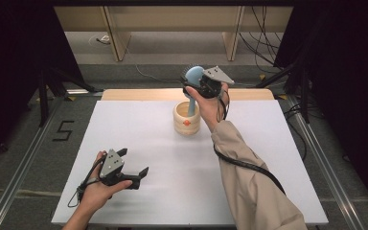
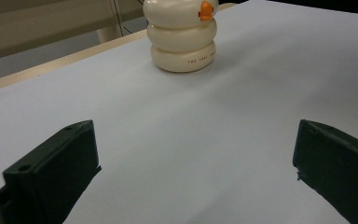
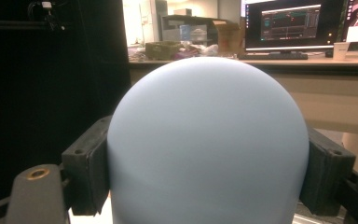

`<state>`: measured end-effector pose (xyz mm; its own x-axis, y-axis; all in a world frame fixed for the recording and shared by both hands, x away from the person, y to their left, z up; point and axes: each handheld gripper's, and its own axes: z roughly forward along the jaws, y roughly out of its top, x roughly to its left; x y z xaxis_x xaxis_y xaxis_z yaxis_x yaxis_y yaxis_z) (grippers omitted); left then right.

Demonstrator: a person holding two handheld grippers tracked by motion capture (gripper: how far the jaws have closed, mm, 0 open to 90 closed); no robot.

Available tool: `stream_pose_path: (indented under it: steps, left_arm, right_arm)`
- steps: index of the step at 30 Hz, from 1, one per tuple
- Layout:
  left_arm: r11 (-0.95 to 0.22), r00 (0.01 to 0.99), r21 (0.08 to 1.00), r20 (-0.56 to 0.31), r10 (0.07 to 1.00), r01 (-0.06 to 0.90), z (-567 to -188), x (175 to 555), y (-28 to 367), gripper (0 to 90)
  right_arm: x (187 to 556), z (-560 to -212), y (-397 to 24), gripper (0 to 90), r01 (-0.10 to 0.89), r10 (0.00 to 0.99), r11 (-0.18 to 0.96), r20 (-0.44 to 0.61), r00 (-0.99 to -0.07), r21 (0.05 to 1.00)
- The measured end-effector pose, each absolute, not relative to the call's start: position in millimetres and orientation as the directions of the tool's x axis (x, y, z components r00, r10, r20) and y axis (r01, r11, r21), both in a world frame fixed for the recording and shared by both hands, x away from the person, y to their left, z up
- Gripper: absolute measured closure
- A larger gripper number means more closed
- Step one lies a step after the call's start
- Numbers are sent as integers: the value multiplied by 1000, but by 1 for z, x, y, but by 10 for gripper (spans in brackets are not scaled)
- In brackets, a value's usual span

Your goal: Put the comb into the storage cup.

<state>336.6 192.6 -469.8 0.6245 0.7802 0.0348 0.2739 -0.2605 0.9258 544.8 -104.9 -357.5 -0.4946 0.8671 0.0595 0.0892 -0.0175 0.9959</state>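
Cream ringed cup point(image 1: 187, 120) under blue brush point(image 1: 193, 76)

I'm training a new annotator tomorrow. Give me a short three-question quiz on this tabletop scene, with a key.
1. True or false: the right gripper is clamped on the head of the blue brush.
2. Which thing does the brush's handle reach down into?
A. a black tray
B. the cream ringed holder
C. a glass jar
3. In a few words, how does the left gripper stand?

Key
1. True: in the right gripper view both jaws press on the rounded blue head.
2. B: in the high view the handle runs down into the holder's mouth.
3. Open with nothing between the jaws, low over the white table, apart from the holder.
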Motion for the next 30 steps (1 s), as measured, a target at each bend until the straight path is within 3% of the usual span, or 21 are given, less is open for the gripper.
stream_pose_path:
  steps: [30]
  left_arm:
    - [-261, 626, 925, 34, 779, 274, -470, 337, 193, 0]
  right_arm:
    - [545, -377, -103, 203, 112, 868, 3, 53, -495, 994]
